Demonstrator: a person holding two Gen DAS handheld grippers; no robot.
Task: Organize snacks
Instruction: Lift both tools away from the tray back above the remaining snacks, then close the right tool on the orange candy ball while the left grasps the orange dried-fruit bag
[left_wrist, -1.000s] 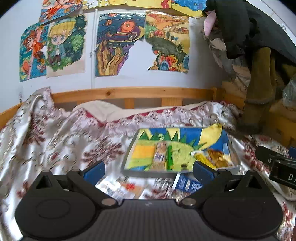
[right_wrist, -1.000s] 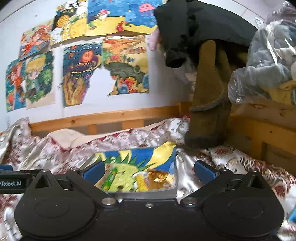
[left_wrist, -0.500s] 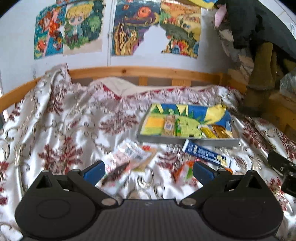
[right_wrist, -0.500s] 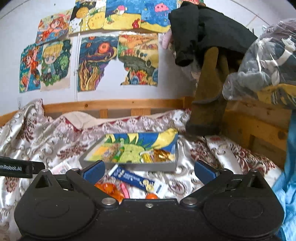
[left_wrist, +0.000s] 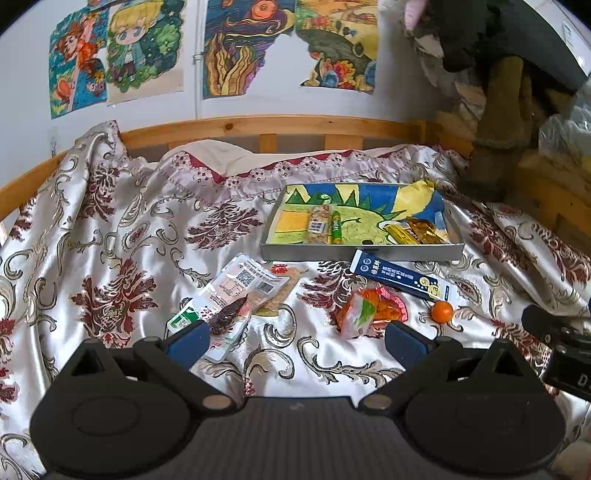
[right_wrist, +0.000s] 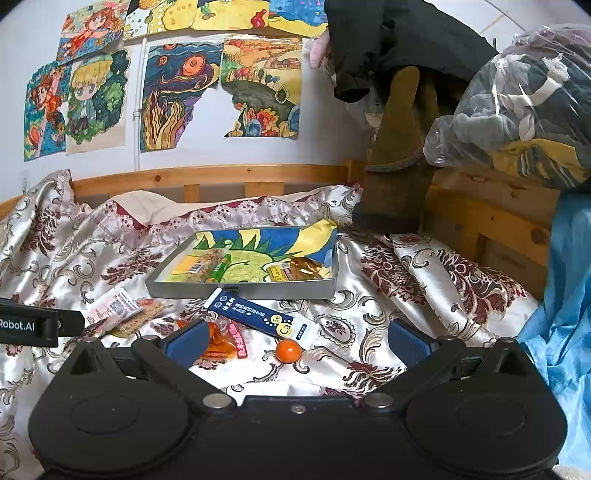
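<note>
Snacks lie scattered on a shiny patterned bedspread (left_wrist: 122, 229), just ahead of both pairs of tongs. Straight beyond the left gripper (left_wrist: 293, 338), whose blue fingers stand wide apart with nothing between them, sits a shallow grey tray (left_wrist: 360, 253) lined with a bright drawing; inside it are a speckled snack bar (left_wrist: 318, 223), a green tube (left_wrist: 336, 226) beside it, and gold wrappers (left_wrist: 419, 230) toward the right end. Leaning on the tray's near wall is a long dark blue packet (left_wrist: 399, 274). Nearer the tongs, by the right finger, an orange-and-clear wrapped snack (left_wrist: 364, 312) rests on the cloth, and a small orange ball (left_wrist: 442, 311) lies just off to the right of it. By the left finger is a heap of pale packets with QR codes (left_wrist: 236, 286), one holding a dark dried piece.

The right gripper (right_wrist: 295, 339) is likewise spread open and empty, hovering low over the cloth. The small orange ball (right_wrist: 288, 349) sits almost midway ahead of its fingers, touching the white end of the long dark blue packet (right_wrist: 255, 315). The orange-and-clear wrapped snack (right_wrist: 221, 341) is partly hidden behind its left finger, and the shallow grey tray (right_wrist: 243, 290) lies farther ahead.
</note>
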